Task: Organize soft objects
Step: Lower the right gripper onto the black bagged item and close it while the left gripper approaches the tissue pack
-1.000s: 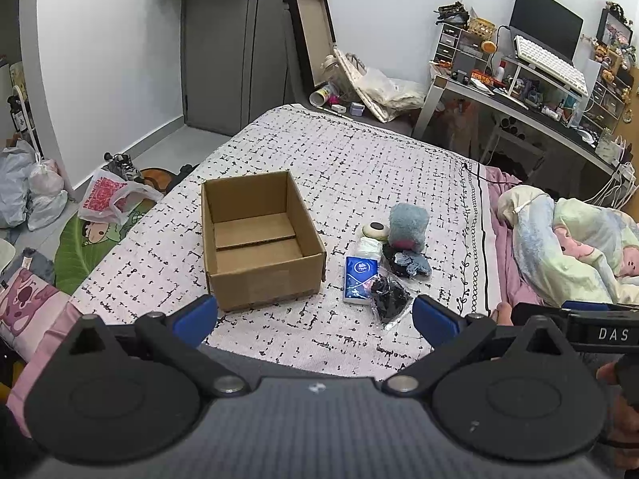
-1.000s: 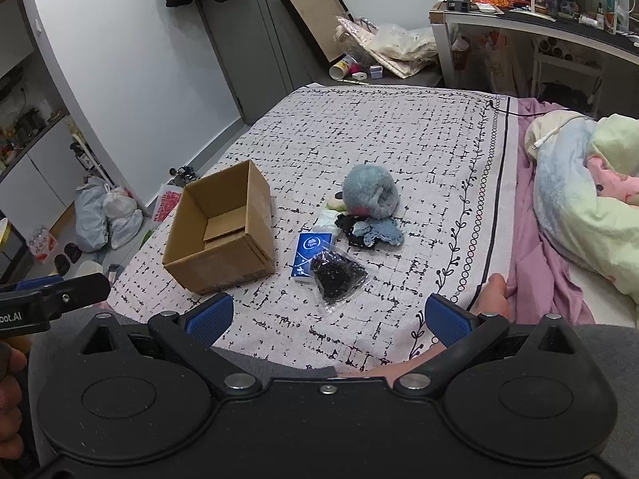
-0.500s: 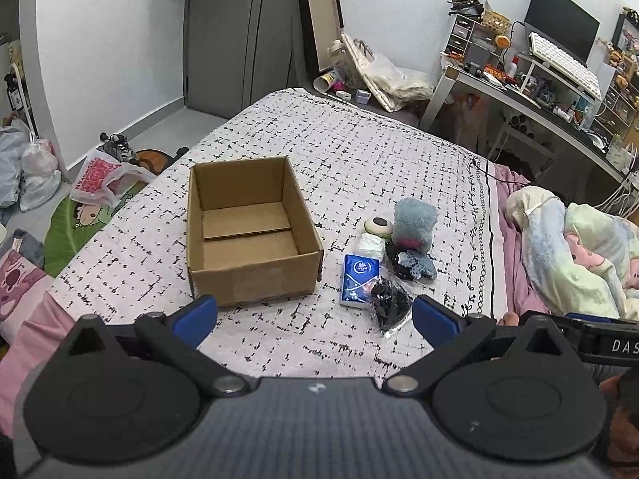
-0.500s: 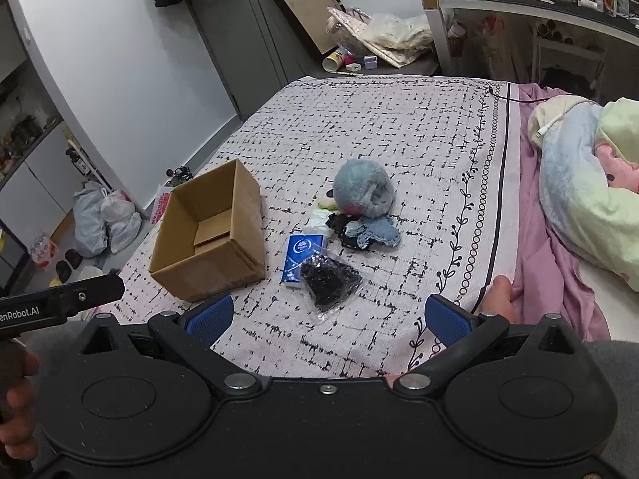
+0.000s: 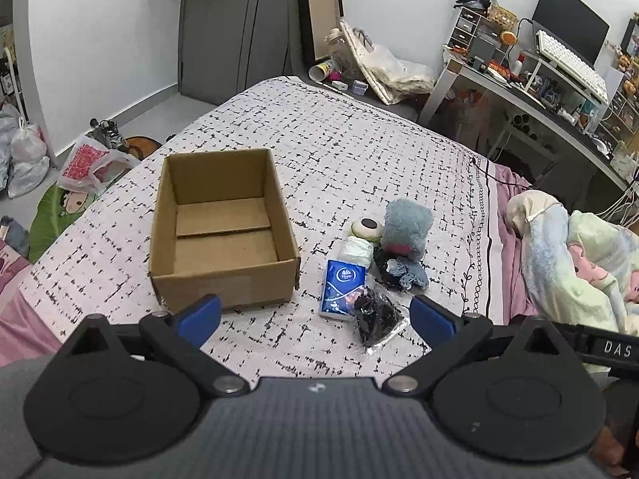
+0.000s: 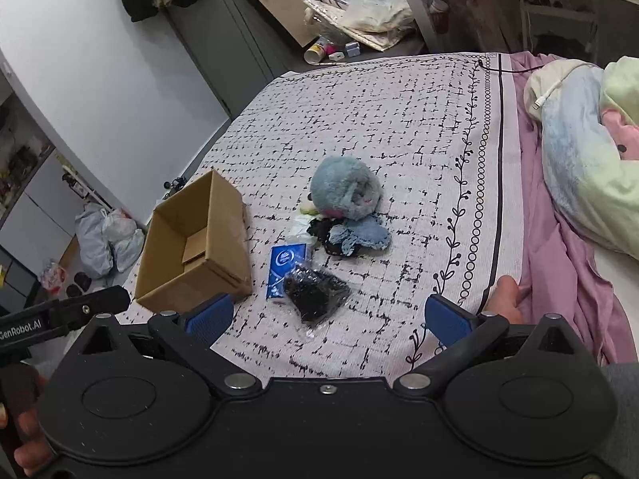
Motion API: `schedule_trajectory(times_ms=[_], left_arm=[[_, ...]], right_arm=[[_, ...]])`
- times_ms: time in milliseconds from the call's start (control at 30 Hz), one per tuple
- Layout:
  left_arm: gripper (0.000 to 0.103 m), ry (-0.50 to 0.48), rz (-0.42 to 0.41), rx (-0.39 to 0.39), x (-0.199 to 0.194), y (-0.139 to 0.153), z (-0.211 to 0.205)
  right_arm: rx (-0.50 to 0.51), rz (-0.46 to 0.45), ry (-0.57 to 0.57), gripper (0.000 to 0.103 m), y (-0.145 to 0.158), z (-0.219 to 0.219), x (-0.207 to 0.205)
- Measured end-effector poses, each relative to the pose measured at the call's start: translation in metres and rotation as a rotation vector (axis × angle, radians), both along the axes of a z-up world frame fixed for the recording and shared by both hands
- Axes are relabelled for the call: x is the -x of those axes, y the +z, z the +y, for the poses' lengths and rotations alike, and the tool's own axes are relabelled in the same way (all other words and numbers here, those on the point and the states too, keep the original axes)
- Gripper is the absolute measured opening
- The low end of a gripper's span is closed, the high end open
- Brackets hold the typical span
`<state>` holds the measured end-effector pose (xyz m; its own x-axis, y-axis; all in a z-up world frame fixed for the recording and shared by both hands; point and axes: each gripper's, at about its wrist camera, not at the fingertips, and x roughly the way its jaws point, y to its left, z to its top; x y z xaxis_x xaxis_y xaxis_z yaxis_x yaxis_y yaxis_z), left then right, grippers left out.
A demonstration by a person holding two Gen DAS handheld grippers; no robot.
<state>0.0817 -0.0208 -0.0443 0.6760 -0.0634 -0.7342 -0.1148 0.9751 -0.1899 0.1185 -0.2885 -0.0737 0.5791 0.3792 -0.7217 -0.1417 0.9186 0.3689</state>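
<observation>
Brown corrugated cardboard box (image 5: 223,227) sits open and empty at left on the patterned bedspread (image 5: 359,151), ready to receive. Just right of it cluster the blue tissue packet (image 5: 342,289), black bagged bundle (image 5: 375,315) and fluffy blue-grey plush toy (image 5: 407,231). Left gripper (image 5: 315,315) and right gripper (image 6: 326,313) hover nearby, fingers spread, holding nothing.

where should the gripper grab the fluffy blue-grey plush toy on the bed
Grip the fluffy blue-grey plush toy across its rounded upper body, coming down from above. It stands taller than the small items crowded against its near side, the dark blue-trimmed fabric piece and the round cream case, so its top and far side are free. The open right gripper looks nearer.
</observation>
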Motion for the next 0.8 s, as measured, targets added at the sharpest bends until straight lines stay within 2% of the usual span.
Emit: schedule_trajectory(times_ms=[233,500,633,800], left_arm=[[0.101,0.0,0.011,0.026,-0.019,-0.011,-0.009],[0.098,0.0,0.03,0.057,-0.038,-0.026,-0.016],[0.089,0.03,0.056,0.087,-0.049,-0.037,-0.015],[0.08,0.047,0.087,0.107,-0.063,-0.05,-0.015]], right_arm=[[-0.01,0.011,-0.017,0.103,-0.014,-0.005,-0.017],[-0.074,0.06,-0.046,0.103,-0.037,-0.013,-0.033],[-0.125,0.099,-0.04,0.098,-0.05,-0.012,-0.043],[-0.202,0.173,-0.022,0.098,-0.069,-0.011,-0.057]])
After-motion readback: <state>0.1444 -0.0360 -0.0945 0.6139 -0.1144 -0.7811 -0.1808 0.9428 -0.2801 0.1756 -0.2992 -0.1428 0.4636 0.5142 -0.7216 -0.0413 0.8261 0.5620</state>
